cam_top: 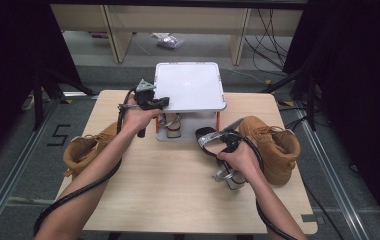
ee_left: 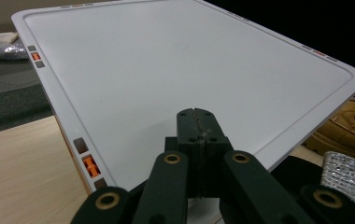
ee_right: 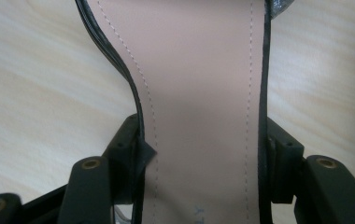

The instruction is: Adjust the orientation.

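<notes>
1. The left gripper [cam_top: 154, 100] is held in the person's left hand [cam_top: 137, 116] at the near left edge of a white two-tier shoe rack [cam_top: 190, 86], which stands at the far middle of the wooden table [cam_top: 168, 185].
2. In the left gripper view its two black jaws are pressed together with nothing between them, and their tips [ee_left: 197, 122] lie over the rack's bare white top shelf [ee_left: 166, 74].
3. Left of those fingers, orange clips [ee_left: 90, 166] sit in the shelf's rim; to their right and lower down are a rhinestone strap [ee_left: 341, 172] and a tan boot [ee_left: 351, 128].
4. The right gripper [cam_top: 226, 142] is held in the person's right hand [cam_top: 240, 156] in front of the rack and a little to its right.
5. Its fingers are clamped on the sides of a black high-heeled sandal [cam_top: 218, 150]; in the right gripper view the sandal's pink stitched insole [ee_right: 199, 93] runs straight up between the two jaws, with pale table wood [ee_right: 40, 93] on either side.
6. The sandal's toe end [cam_top: 204, 135] points toward the rack, and its silvery heel [cam_top: 230, 179] is just behind the right hand.
7. A tan lace-up boot [cam_top: 273, 145] lies just right of the right gripper, touching or nearly touching the sandal.
8. A second tan boot [cam_top: 85, 150] lies at the table's left edge, below and left of the left gripper.
9. Another sandal [cam_top: 173, 125] stands on the rack's lower tier, between the two grippers.
</notes>
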The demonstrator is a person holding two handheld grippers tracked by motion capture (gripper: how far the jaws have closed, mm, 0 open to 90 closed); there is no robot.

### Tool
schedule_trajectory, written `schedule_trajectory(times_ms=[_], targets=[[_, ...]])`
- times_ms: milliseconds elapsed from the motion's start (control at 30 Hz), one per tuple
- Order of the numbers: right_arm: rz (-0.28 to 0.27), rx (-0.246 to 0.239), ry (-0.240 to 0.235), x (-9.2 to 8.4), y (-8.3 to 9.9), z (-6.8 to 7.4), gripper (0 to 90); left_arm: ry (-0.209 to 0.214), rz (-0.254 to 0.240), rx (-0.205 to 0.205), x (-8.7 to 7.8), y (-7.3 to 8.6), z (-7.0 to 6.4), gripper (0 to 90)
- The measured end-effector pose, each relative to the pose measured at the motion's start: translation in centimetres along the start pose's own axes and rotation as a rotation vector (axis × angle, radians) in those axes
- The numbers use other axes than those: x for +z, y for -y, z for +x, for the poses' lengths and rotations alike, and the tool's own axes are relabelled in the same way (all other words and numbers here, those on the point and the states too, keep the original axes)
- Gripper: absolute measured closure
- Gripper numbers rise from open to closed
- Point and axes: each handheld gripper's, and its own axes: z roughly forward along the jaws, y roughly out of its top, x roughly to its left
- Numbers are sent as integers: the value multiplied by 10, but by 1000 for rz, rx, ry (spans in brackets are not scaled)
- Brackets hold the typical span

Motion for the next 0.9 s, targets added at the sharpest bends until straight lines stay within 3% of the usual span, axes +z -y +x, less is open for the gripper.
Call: schedule_trajectory(times_ms=[367, 467, 600, 700, 900], targets=[[-52, 63, 13, 13, -33, 18, 436, 6, -1, -4, 0, 0, 1, 895], [-55, 85, 31, 18, -39, 23, 436, 7, -2, -4, 0, 0, 1, 895], [-59, 106, 11, 23, -46, 28, 436, 7, 0, -4, 0, 0, 1, 895], [-62, 93, 28, 27, -51, 29, 436, 7, 0, -1, 0, 0, 1, 895], [-65, 142, 43, 33, -56, 36, 436, 7, 0, -4, 0, 0, 1, 895]])
